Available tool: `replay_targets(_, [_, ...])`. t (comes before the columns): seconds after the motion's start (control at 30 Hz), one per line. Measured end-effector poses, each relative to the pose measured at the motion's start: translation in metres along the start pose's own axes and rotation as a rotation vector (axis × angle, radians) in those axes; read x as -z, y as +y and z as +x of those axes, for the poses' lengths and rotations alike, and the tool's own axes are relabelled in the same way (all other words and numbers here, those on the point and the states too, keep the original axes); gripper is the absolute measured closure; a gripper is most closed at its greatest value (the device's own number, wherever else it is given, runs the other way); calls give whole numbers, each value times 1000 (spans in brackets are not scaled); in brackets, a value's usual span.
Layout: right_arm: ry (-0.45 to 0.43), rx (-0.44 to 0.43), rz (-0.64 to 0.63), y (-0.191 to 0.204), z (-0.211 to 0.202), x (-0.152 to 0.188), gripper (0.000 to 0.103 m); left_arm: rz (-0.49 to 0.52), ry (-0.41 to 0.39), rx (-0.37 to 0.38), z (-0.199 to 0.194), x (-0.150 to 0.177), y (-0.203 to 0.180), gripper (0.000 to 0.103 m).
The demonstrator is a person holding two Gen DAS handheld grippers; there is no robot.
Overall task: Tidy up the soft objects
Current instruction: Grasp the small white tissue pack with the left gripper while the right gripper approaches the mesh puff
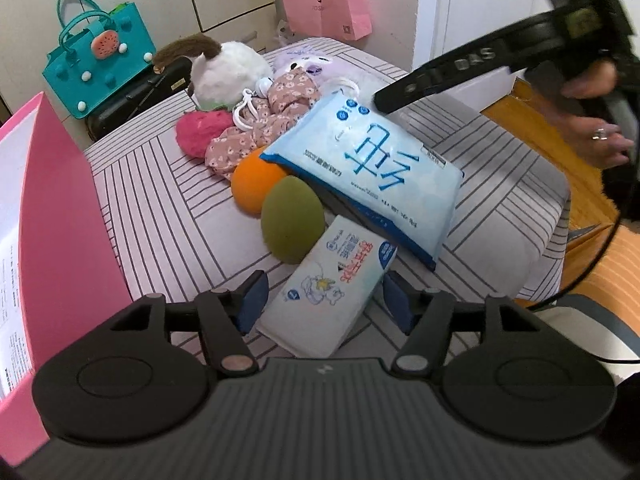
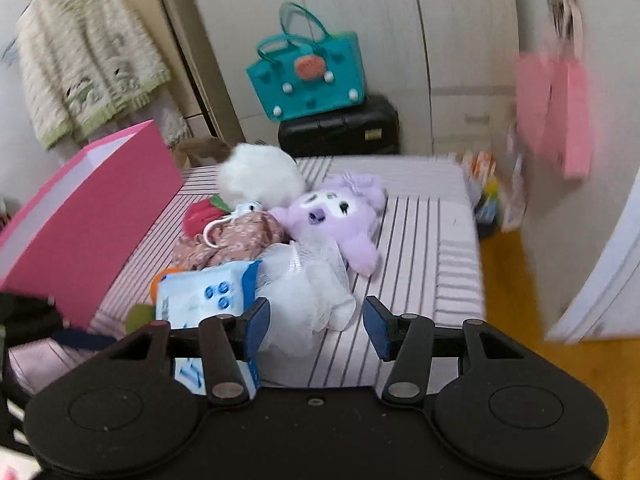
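We see the left claw (image 1: 322,300) spread around a small tissue pack (image 1: 326,288) on the striped bed (image 1: 160,200), pads not touching. Our right claw (image 2: 316,322) gapes empty by the mesh puff (image 2: 308,284), beside the purple plush (image 2: 336,216).

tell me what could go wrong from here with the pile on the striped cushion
1. The big blue pack leans on the orange ball and green sponge; pulling either may send it sliding.
2. The left hand-held gripper is open around the small tissue pack, whose near end sits close to the cushion edge; a nudge might drop it.
3. The right view is blurred, so its aim may miss.
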State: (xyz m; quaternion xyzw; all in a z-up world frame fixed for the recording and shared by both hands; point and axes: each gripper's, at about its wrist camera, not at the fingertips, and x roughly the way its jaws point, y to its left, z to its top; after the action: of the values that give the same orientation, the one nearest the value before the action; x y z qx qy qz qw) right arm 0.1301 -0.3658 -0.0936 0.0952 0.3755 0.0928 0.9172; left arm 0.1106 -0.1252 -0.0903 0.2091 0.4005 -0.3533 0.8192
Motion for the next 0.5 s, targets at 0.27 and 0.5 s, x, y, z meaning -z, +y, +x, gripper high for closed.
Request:
replay_targets(0.27, [31, -28, 6, 7, 29, 5, 56, -17, 4, 29, 9, -5, 2, 36])
replay_targets(0.5, [-4, -20, -60, 13, 7, 13, 82, 87, -25, 4, 8, 2, -15, 55])
